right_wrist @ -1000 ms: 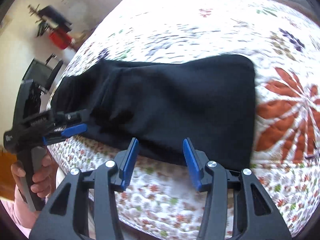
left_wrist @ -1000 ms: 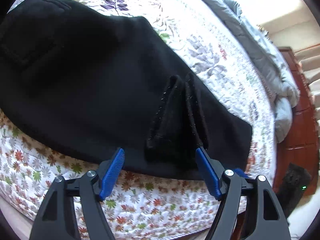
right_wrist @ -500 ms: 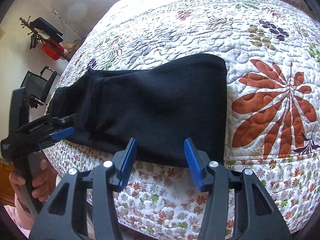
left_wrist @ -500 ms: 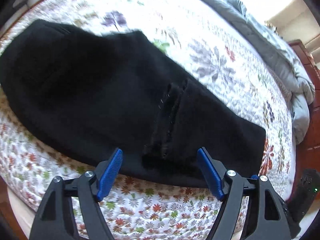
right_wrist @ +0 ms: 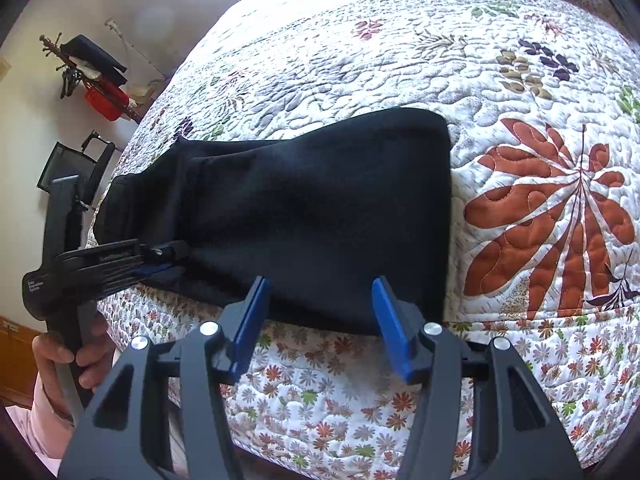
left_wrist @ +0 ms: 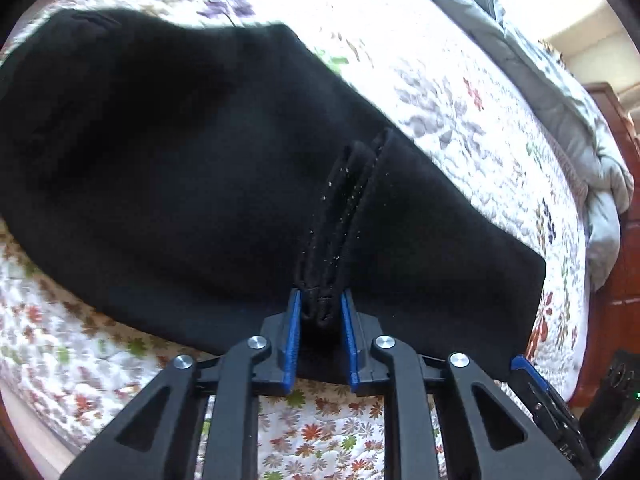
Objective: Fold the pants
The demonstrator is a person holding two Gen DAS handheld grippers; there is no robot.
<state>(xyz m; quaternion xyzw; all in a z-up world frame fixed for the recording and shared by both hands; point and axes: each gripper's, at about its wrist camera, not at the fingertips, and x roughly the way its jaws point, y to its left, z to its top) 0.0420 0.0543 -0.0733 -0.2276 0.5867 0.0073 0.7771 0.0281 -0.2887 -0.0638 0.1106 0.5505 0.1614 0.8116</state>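
Black pants [left_wrist: 180, 160] lie folded lengthwise across a floral quilt; they also show in the right wrist view [right_wrist: 320, 208]. My left gripper [left_wrist: 319, 310] is shut on a pinched ridge of the leg-cuff fabric [left_wrist: 344, 208] at the pants' near edge. It also appears in the right wrist view [right_wrist: 160, 260] at the left, held by a hand. My right gripper [right_wrist: 320, 312] is open and empty, its blue fingers [right_wrist: 252, 320] straddling the near edge of the pants close to the right end. Its tip shows in the left wrist view [left_wrist: 528, 368].
The quilted bed [right_wrist: 540, 208] drops off along the near edge. A grey duvet [left_wrist: 560, 112] is bunched at the far side. A wooden dresser [left_wrist: 616, 240] stands right of the bed. A black chair [right_wrist: 76, 168] and a coat rack [right_wrist: 92, 72] stand left.
My left gripper has moved in and shut on the cuff ridge, which was loose between open fingers before. My right gripper has stayed open and come slightly closer to the pants' edge.
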